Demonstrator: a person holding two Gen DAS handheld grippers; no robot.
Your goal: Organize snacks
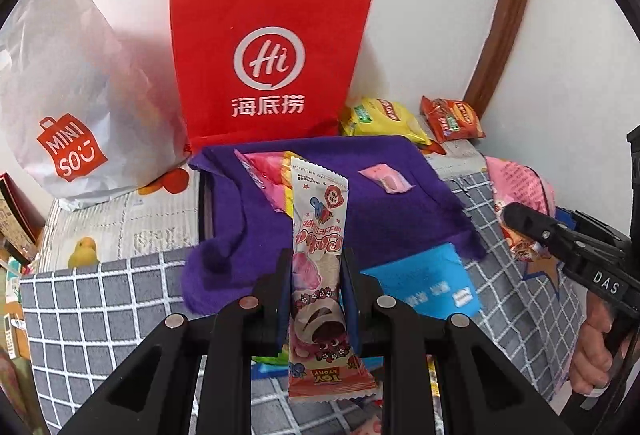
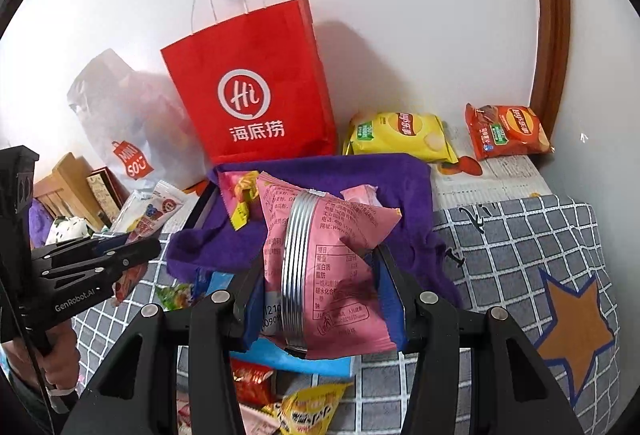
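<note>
My left gripper is shut on a long white and pink snack bar, which stands upright between its fingers. My right gripper is shut on a puffy pink snack bag with a silver seam down its back. Both snacks hang just in front of a box draped in purple cloth. On that cloth lie a small pink packet and a pink and yellow packet. The left wrist view shows the right gripper at the right edge, and the right wrist view shows the left one at the left.
A red paper bag and a white plastic bag stand against the wall behind the box. A yellow chip bag and a red chip bag lie at the back right. More snack packets lie on the grey checked blanket.
</note>
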